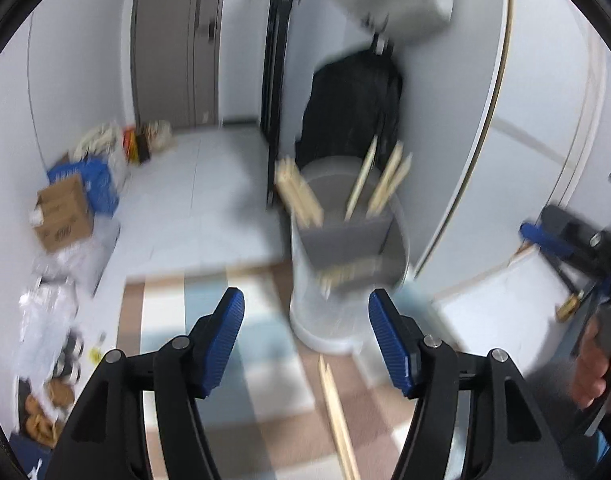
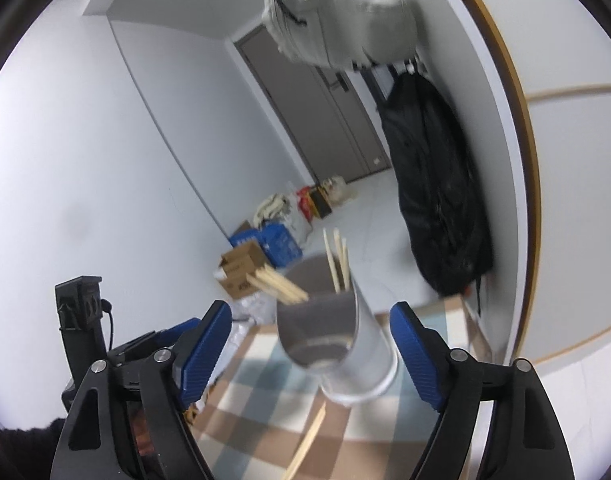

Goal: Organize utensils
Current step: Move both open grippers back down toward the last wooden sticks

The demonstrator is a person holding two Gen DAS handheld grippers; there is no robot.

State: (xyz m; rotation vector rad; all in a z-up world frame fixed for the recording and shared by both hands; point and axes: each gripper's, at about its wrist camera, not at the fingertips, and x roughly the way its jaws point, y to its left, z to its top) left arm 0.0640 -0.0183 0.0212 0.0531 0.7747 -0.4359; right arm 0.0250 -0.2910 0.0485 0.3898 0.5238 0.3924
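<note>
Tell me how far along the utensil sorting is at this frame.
Mostly done: several wooden chopsticks already stand in the divided grey-and-white holder. Nothing is in hand; the left gripper and right gripper are both open and empty. Left: one wooden chopstick lying on the checked tablecloth.

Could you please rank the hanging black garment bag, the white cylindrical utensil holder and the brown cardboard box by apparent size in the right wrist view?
1. Hanging black garment bag
2. White cylindrical utensil holder, though nearness to the camera inflates it
3. Brown cardboard box
</note>
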